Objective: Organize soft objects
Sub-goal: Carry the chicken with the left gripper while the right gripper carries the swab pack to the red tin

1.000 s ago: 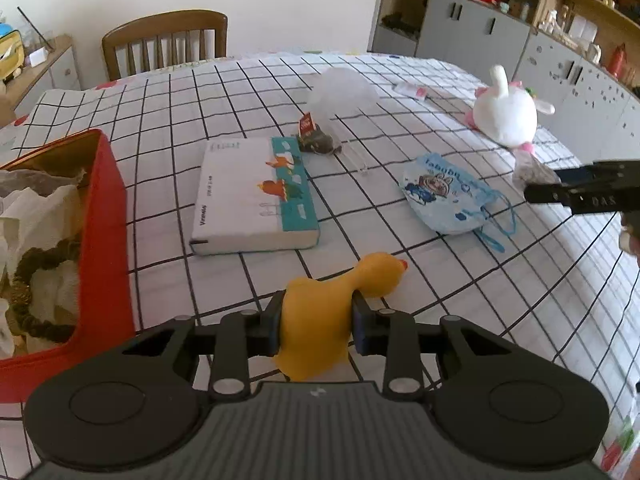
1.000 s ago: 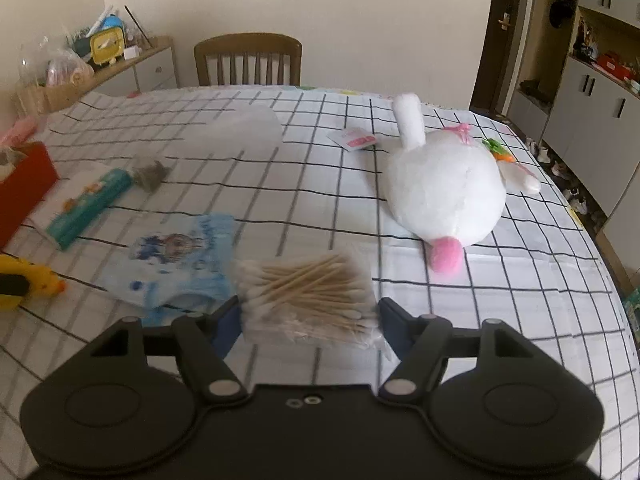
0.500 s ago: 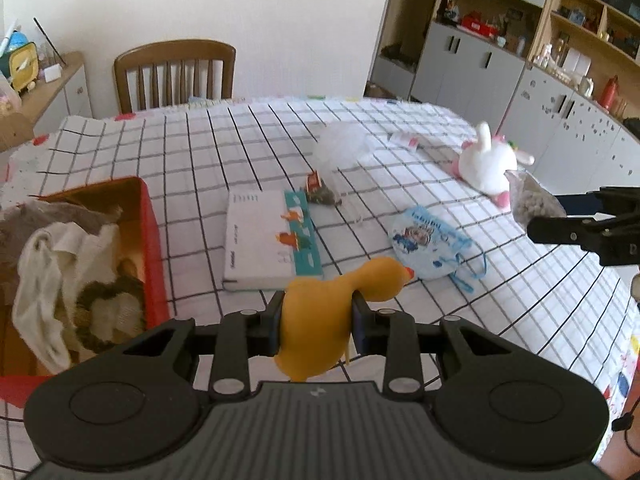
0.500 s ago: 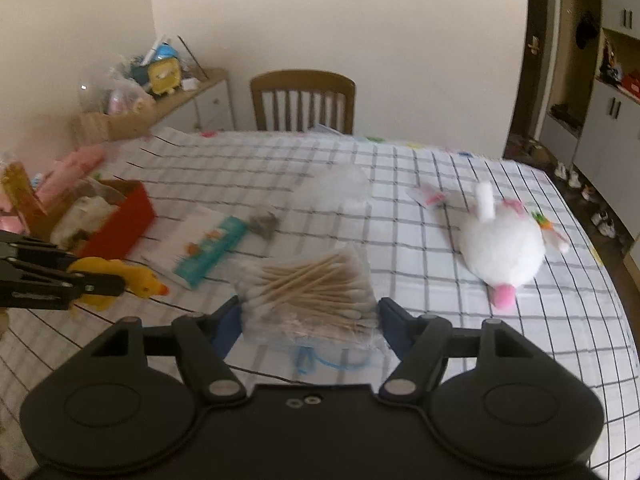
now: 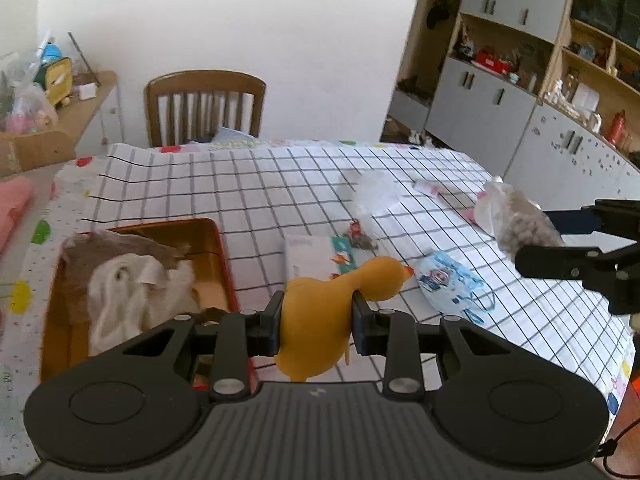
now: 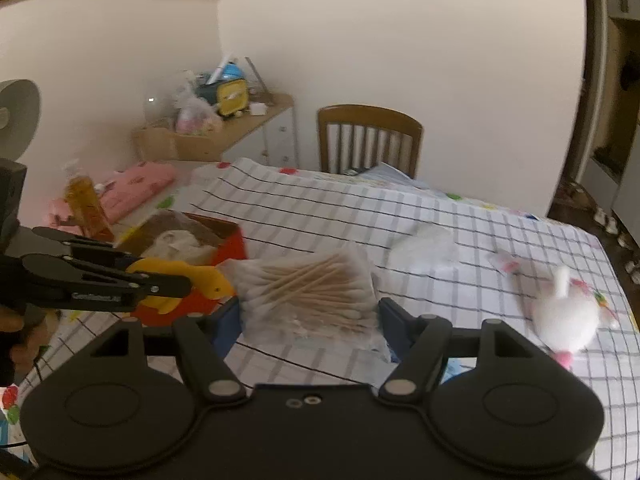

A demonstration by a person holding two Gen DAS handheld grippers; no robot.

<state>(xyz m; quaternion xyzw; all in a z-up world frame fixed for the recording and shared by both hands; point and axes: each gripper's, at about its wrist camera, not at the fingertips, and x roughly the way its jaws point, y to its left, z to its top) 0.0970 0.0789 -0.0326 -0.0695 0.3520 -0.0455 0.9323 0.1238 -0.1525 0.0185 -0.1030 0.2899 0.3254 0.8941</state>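
Left gripper (image 5: pixel 317 322), in my left wrist view, pinches the yellow duck (image 5: pixel 340 300) in the air, just right of the red box (image 5: pixel 224 260). Through my right wrist view, the right gripper (image 6: pixel 309 312) clamps the bag of cotton swabs (image 6: pixel 312 292) aloft, also right of the red box.

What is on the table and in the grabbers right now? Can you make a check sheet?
Surface: table under a checked cloth.
Job's things: yellow duck and bag of cotton swabs both held in the air; red box holds cloths; white plush bunny and child's face mask lie on the cloth.
Clutter: tissue pack, clear plastic bag.
Grippers: left hand-held gripper shut on the duck; right hand-held gripper shut on the swab bag.
Cables: thin black cable at the lower right edge.
Surroundings: wooden chair, shelves, side cabinet.
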